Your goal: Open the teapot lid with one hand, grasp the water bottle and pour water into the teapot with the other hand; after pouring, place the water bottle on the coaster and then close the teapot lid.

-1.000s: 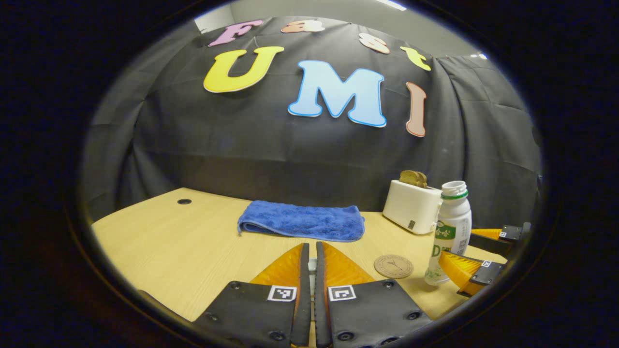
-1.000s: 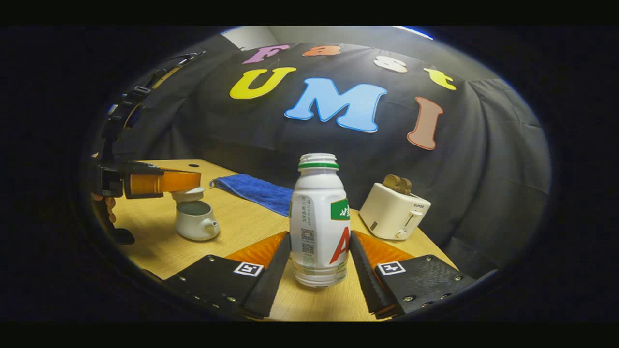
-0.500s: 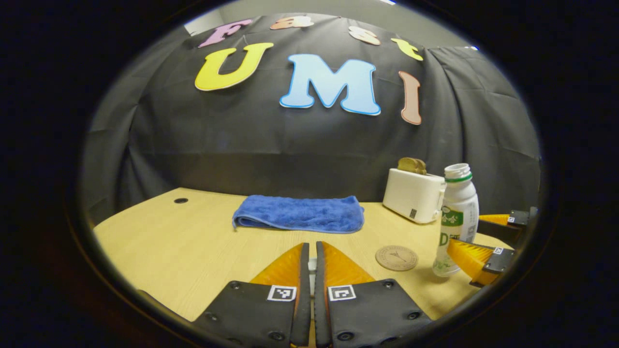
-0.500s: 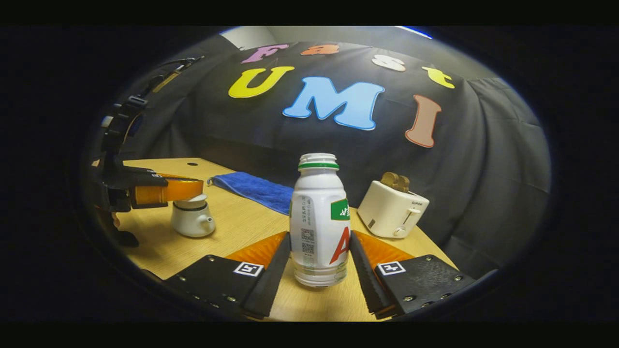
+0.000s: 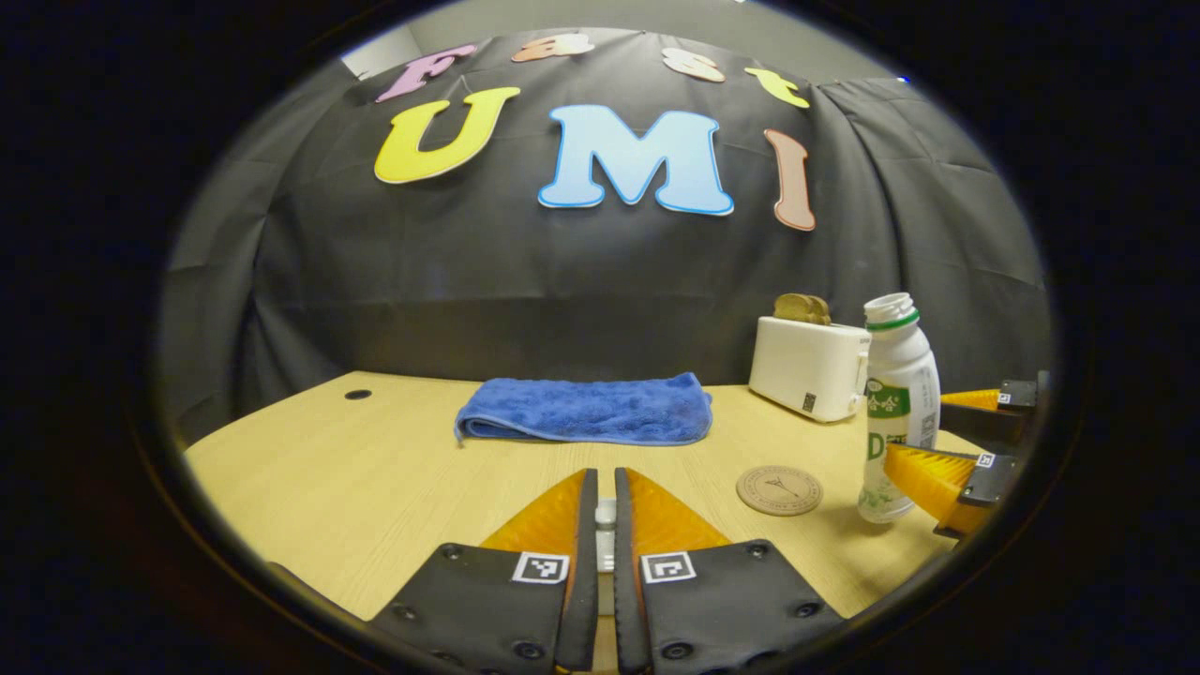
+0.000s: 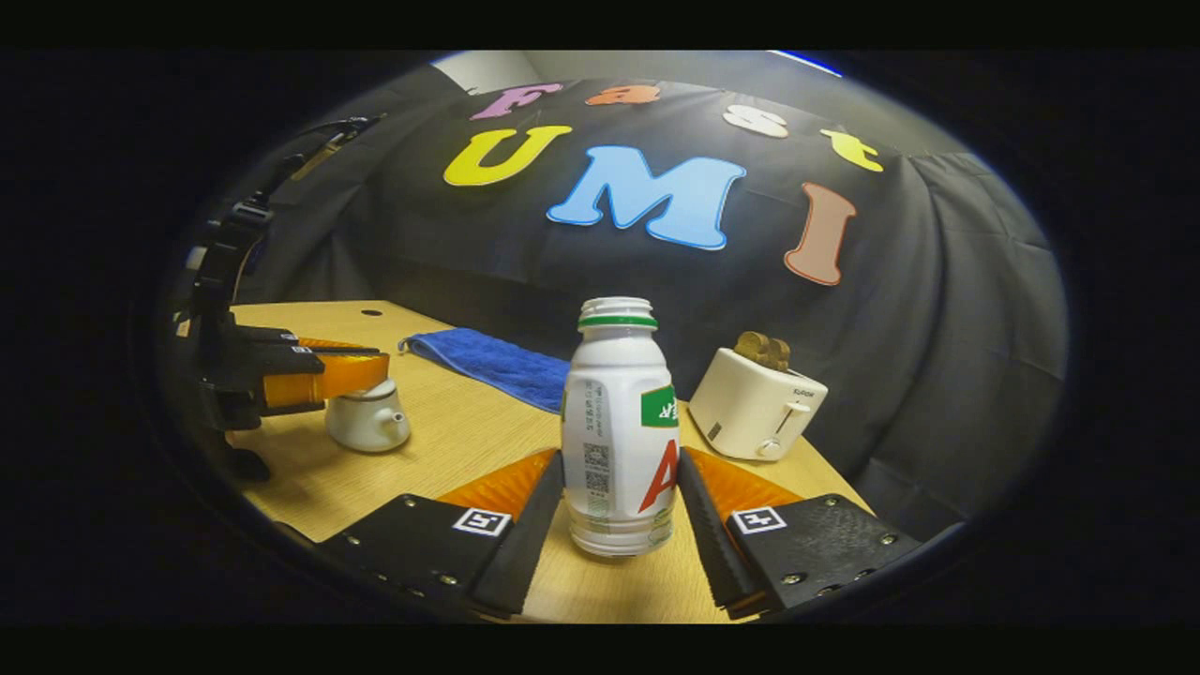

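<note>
Bottle (image 6: 619, 427) stands upright on the table (image 6: 469, 431) between the right gripper's (image 6: 619, 525) parted fingers, beside the coaster (image 5: 779, 490), not on it. Farther left, the left gripper (image 6: 323, 370) pinches the lid knob over the teapot (image 6: 367, 424). Pouring seems done; the lid looks nearly seated, while coaster placement apparently remains.

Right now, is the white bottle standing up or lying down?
Standing up. The water bottle stands on the table, open mouth up, between the right gripper fingers.
</note>
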Demonstrator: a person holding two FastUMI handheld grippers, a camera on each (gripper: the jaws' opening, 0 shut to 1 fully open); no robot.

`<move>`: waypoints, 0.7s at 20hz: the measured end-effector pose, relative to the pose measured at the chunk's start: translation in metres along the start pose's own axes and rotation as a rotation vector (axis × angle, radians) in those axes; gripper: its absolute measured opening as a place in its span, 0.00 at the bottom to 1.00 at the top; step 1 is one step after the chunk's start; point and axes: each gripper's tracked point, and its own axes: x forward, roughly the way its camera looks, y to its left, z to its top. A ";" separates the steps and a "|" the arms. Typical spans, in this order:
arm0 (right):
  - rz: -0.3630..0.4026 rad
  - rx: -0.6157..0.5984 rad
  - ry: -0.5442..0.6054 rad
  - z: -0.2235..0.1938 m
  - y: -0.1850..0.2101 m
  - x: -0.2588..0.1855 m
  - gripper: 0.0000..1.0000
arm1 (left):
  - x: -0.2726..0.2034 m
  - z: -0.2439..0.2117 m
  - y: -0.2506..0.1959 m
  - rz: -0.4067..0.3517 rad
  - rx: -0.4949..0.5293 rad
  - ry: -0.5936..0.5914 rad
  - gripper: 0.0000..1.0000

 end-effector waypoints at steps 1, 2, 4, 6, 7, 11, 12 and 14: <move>0.002 -0.001 0.000 0.000 0.001 0.000 0.71 | 0.001 -0.001 0.000 -0.001 -0.004 -0.001 0.19; 0.002 -0.003 0.001 0.000 0.000 0.001 0.71 | 0.000 0.000 0.000 -0.001 -0.008 -0.001 0.17; 0.001 -0.004 0.005 -0.001 0.000 0.002 0.71 | -0.001 0.001 0.000 -0.005 -0.019 -0.002 0.26; -0.002 0.005 0.010 -0.001 0.000 0.003 0.71 | -0.002 0.001 0.000 -0.013 -0.034 -0.002 0.21; 0.002 0.014 0.011 0.000 0.000 0.004 0.71 | -0.003 0.001 -0.001 -0.012 -0.041 -0.004 0.27; 0.012 0.048 0.022 -0.001 0.004 0.008 0.71 | -0.004 0.002 0.004 0.001 -0.050 -0.006 0.35; 0.016 0.057 0.022 -0.001 0.006 0.009 0.71 | -0.005 0.004 0.006 0.009 -0.050 -0.010 0.45; 0.013 0.058 0.024 0.000 0.007 0.011 0.71 | -0.007 0.008 0.008 0.013 -0.056 -0.027 0.50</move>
